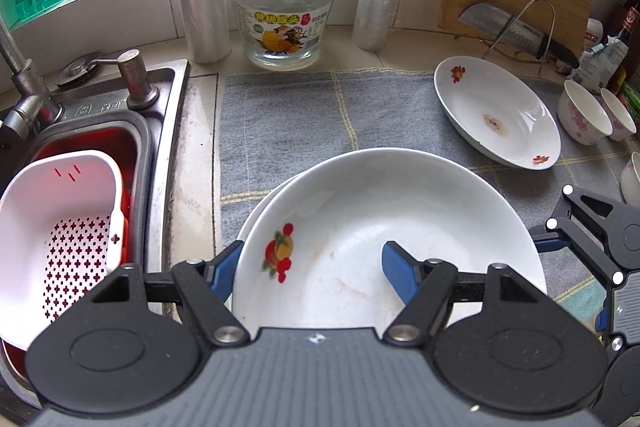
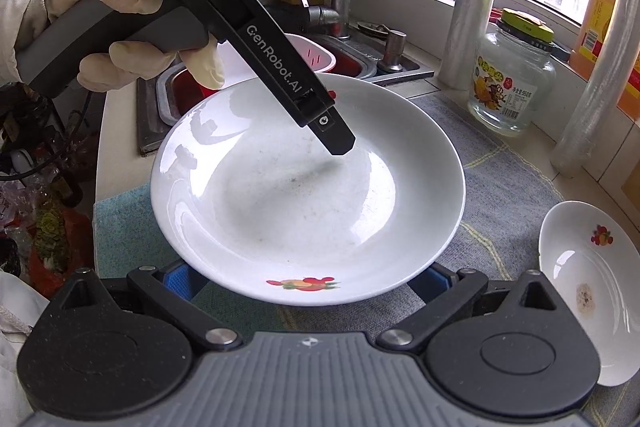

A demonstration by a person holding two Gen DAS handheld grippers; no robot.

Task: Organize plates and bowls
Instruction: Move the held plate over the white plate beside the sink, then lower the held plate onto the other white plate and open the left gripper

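Left wrist view: my left gripper (image 1: 312, 263) is clamping the near edge of the big white plate (image 1: 380, 227). One blue pad is sitting outside the rim at 8 o'clock and the other is inside the dish at 5 o'clock. A second rim (image 1: 256, 211) is peeking out underneath at 9 o'clock, so I'm guessing a stack is starting. The other flowered plate (image 1: 496, 115) is lying alone on the blue cloth (image 1: 300, 115) at 2 o'clock, and the little bowls (image 1: 584, 115) are sitting loose at 3 o'clock.

Right wrist view: my right gripper (image 2: 302, 281) is reaching in with its fingers spread wide at 6 o'clock. Their tips are hiding under the plate's rim, so I can't tell if they're squeezing anything. The lone plate is showing at 4 o'clock here.

So I'm reckoning it's early days: one plate in hand, one plate and every bowl waiting to be gathered.
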